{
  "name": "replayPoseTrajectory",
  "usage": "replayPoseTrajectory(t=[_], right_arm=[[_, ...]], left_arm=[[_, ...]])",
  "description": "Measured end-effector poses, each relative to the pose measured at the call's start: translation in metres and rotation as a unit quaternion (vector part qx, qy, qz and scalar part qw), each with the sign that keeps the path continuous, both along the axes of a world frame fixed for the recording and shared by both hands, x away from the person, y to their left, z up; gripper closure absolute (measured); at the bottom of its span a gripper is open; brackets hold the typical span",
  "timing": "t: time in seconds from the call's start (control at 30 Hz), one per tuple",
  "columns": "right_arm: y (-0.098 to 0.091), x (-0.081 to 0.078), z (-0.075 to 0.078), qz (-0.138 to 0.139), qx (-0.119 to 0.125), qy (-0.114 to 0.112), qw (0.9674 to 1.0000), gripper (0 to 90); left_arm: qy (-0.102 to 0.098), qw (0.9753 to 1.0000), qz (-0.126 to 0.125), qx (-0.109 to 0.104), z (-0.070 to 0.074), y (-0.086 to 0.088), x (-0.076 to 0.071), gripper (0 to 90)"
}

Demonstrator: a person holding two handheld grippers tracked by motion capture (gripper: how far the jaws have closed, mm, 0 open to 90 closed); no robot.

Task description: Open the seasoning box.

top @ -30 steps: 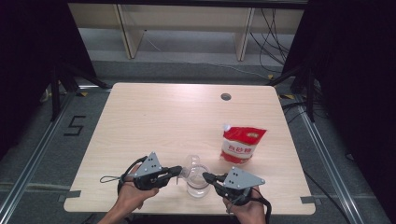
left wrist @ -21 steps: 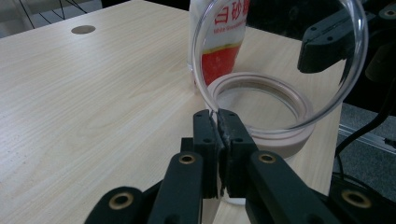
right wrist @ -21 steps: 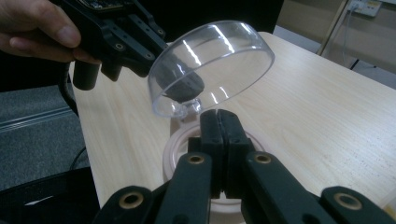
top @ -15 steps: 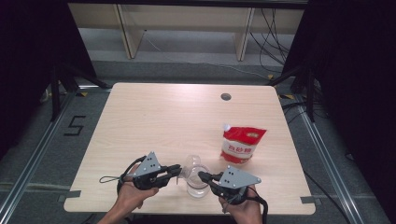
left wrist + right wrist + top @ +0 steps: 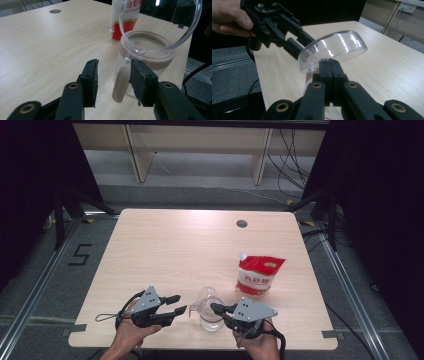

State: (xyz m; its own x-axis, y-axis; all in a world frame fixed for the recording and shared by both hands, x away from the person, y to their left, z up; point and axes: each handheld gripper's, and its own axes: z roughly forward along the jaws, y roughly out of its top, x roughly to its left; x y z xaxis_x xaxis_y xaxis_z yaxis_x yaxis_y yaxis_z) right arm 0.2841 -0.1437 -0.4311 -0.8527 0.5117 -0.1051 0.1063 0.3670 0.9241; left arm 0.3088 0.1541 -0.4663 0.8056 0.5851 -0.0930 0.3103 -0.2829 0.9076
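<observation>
While right tool (image 5: 216, 308) clamps jar lid (image 5: 333, 50), left tool (image 5: 179, 304) gapes (red pouch (image 5: 258, 275) near).

Your table (image 5: 175, 245) is pale matt wood-grain laminate. Clear glossy plastic jar (image 5: 210, 317), lid (image 5: 333, 50) same, with a matt beige rubbery collar (image 5: 147, 53). Glossy red-white pouch (image 5: 259, 275) at its 1 o'clock. Your left gripper (image 5: 176, 303): matt black plastic.

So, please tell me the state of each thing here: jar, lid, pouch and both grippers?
jar: upright, open
clear lid: flipped up, hinged to the jar
red pouch: upright, white cap on
left gripper: open, jaws beside the jar's latch
right gripper: shut at the lid's edge
</observation>
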Motion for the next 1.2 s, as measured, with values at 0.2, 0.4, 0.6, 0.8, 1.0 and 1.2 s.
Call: replayPoseTrajectory(t=[0.2,0.4,0.6,0.8,1.0,1.2], right_arm=[[0.002,0.002,0.002,0.007,-0.006,-0.016,0.9998,90.0],[0.008,0.000,0.002,0.004,0.003,-0.011,0.9999,90.0],[0.011,0.000,0.003,0.009,0.002,-0.009,0.9999,90.0],[0.014,0.000,0.005,0.011,0.001,-0.008,0.9999,90.0],[0.019,0.001,0.005,0.020,0.001,-0.010,0.9997,89.8],[0.023,0.001,0.004,0.027,-0.001,-0.008,0.9996,89.4]], left_arm=[[0.000,0.9997,0.009,0.023,-0.011,0.010,-0.007,44.2],[0.009,0.9995,0.020,0.023,-0.016,0.012,-0.016,38.6],[0.005,0.9995,0.020,0.025,-0.017,0.017,-0.016,35.9],[0.005,0.9994,0.021,0.028,-0.019,0.020,-0.017,33.9],[0.017,0.9992,0.023,0.027,-0.022,0.021,-0.018,31.6],[0.020,0.9992,0.022,0.027,-0.023,0.020,-0.020,30.2]])
